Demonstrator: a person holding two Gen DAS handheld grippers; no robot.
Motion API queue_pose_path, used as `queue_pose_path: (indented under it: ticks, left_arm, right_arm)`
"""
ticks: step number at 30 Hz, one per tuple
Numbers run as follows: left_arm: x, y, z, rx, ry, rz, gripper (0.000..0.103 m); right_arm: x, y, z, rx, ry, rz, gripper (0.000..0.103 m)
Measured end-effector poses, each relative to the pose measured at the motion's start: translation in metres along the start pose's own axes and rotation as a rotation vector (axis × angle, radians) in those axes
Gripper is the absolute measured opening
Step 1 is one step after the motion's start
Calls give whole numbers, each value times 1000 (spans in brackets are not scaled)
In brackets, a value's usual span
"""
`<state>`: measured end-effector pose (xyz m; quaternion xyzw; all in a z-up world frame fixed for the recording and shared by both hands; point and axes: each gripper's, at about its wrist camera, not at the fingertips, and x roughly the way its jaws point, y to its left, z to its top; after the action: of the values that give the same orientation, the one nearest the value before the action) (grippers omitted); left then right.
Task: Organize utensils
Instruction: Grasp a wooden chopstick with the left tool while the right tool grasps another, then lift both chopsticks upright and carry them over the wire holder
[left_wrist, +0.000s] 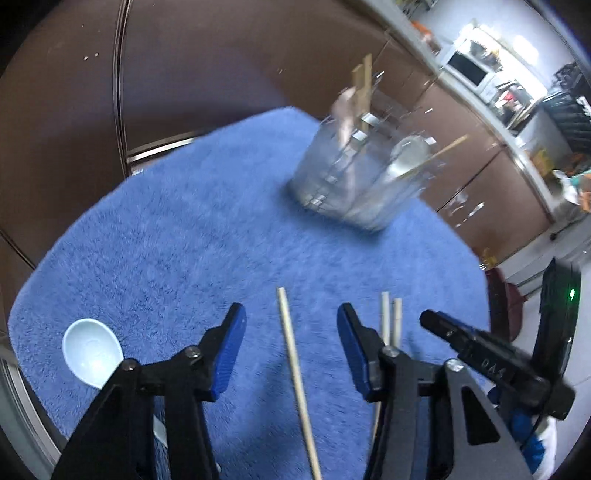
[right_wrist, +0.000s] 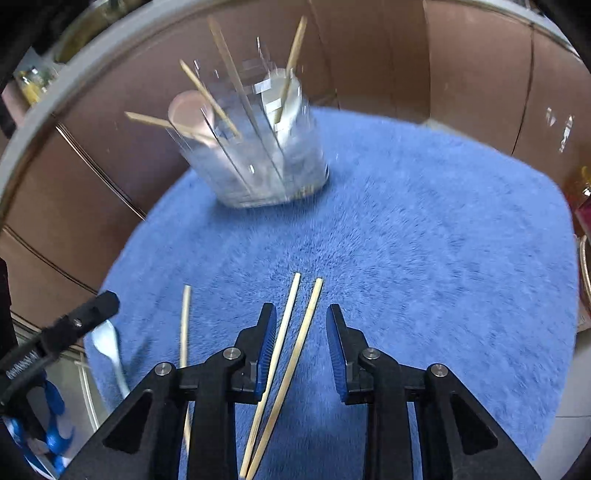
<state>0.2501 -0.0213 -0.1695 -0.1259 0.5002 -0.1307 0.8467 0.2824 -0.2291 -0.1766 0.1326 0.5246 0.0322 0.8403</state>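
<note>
We hold the left gripper (left_wrist: 291, 325) wide open over one chopstick (left_wrist: 295, 373), gripping nothing — the right gripper (right_wrist: 301, 325) likewise gapes around two chopsticks (right_wrist: 291, 354). All lie on the blue mat (right_wrist: 424, 240); the clear holder (right_wrist: 255, 147) stands beyond, near brown cabinets (left_wrist: 221, 55).

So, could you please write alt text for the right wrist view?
The open right gripper hovers over two chopsticks lying on a blue mat. A third chopstick and a spoon lie to the left; behind stands a clear holder with chopsticks and spoons.
</note>
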Motion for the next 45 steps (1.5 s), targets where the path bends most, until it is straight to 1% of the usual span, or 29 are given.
queue_pose_path:
  ticks: [2, 4, 8, 13, 14, 18, 22, 23, 28, 31, 33, 35, 37, 40, 45]
  left_arm:
    - [11, 1, 0, 4, 28, -3, 42]
    - [21, 1, 0, 6, 54, -1, 41]
    - [35, -2, 0, 22, 85, 16, 39]
    - [54, -8, 4, 36, 124, 45, 32]
    - [57, -8, 5, 38, 134, 52, 30]
    - [71, -12, 8, 45, 175, 78, 24]
    - [85, -20, 9, 68, 216, 116, 14]
    - [86, -24, 9, 82, 212, 137, 12]
    - [92, -32, 7, 95, 205, 176, 7]
    - [91, -33, 5, 87, 193, 168, 6]
    - [89, -32, 3, 74, 179, 150, 5]
    - [86, -33, 1, 68, 163, 147, 5]
    - [78, -35, -2, 62, 128, 116, 5]
    - [60, -40, -7, 74, 71, 91, 5]
    - [28, -52, -19, 101, -31, 56, 5]
  right_arm:
    - [13, 2, 7, -3, 32, -22, 24]
    - [22, 4, 12, -7, 59, -32, 23]
    - [39, 8, 17, -26, 99, -81, 21]
    - [51, 13, 16, -39, 124, -104, 15]
    - [54, 13, 15, -41, 129, -106, 15]
    - [59, 16, 13, -50, 129, -111, 14]
    - [63, 17, 15, -54, 127, -105, 13]
    - [63, 16, 15, -53, 125, -103, 12]
    - [61, 1, 15, -19, 105, -54, 9]
    - [50, -12, 11, -5, 92, -33, 8]
    - [43, -22, 7, 5, 79, -17, 7]
    - [32, -28, 3, 18, 57, 12, 7]
    - [18, -35, -1, 20, 32, 34, 7]
    - [-4, -34, -7, 21, -14, 66, 6]
    - [-50, -31, -23, 3, -128, 116, 6]
